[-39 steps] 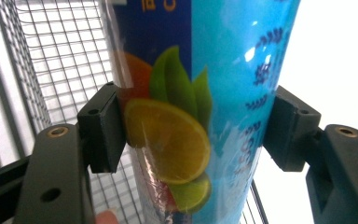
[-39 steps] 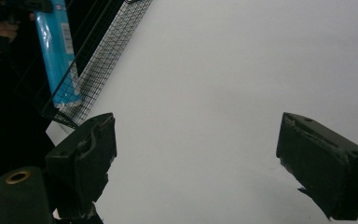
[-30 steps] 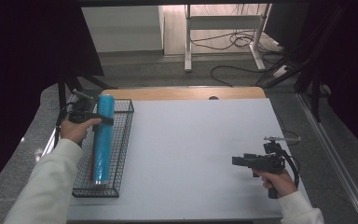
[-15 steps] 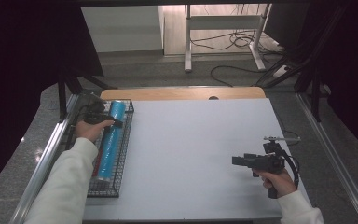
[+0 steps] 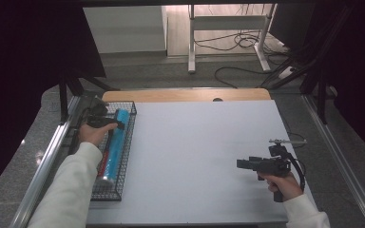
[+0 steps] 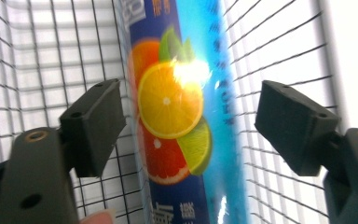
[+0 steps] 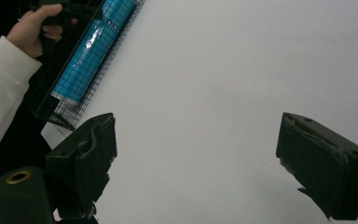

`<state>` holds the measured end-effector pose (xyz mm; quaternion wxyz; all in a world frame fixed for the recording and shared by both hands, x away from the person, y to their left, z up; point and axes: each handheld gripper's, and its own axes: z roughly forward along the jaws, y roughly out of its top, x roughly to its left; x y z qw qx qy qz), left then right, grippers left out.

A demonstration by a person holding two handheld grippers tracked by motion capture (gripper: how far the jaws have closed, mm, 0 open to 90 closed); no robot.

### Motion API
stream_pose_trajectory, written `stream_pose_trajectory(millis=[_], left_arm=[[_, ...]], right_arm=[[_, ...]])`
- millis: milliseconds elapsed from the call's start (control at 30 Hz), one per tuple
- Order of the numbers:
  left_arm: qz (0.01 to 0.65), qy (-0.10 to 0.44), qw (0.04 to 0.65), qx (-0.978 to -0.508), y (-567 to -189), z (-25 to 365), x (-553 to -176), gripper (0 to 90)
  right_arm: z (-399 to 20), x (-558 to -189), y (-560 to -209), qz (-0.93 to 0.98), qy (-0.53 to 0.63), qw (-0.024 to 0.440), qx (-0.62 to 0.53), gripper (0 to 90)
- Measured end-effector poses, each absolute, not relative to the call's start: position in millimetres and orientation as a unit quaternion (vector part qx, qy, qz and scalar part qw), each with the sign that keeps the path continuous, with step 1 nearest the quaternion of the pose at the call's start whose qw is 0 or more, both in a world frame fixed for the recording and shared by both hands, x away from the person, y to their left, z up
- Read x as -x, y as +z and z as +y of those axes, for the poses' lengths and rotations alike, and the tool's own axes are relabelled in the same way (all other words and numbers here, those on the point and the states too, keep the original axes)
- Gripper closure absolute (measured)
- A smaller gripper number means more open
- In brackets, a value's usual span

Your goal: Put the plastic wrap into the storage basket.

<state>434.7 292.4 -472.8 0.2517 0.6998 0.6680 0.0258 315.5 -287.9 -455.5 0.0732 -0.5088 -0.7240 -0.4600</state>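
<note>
One long tube [image 5: 115, 141] lies flat in the wire basket [image 5: 123, 180] at about nine o'clock on the white table [image 5: 195, 156], running lengthwise along the basket's right wall. Judging by its glossy printed skin, it is probably a light, stiff cylinder, slick to the pads and ready to roll; a hold across the middle of its barrel, jaws square to its length, looks safest, since an end grip would likely let it tip.

In the left gripper view the tube shows a deep blue label with a sliced orange, a lime wedge and a red citrus slice, beside a bright cyan strip that throws back a hard glare. Its near end in the high view looks pale and capped.

The left gripper [image 6: 186, 126] hangs over the tube's far half, jaws spread wide to either side of the barrel and touching nothing.

Well apart, at about four o'clock, the right gripper [image 7: 196, 163] is held above bare table, its jaws likewise wide apart and empty.
</note>
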Motion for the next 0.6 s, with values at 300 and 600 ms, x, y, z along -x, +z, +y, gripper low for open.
stream_pose_trajectory(millis=[300, 600], left_arm=[[0.634, 0.051, 0.317, -0.704, -437.7, 293.8, -403.3, 16.0], [0.557, 0.074, 0.399, -0.724, -399.9, 286.1, -333.9, 16.2]], right_arm=[[-287.5, -314.2, -452.9, -0.725, -0.466, 0.069, 0.502, 12.9], [-284.3, -310.3, -449.9, -0.751, -0.466, 0.029, 0.467, 12.9]])
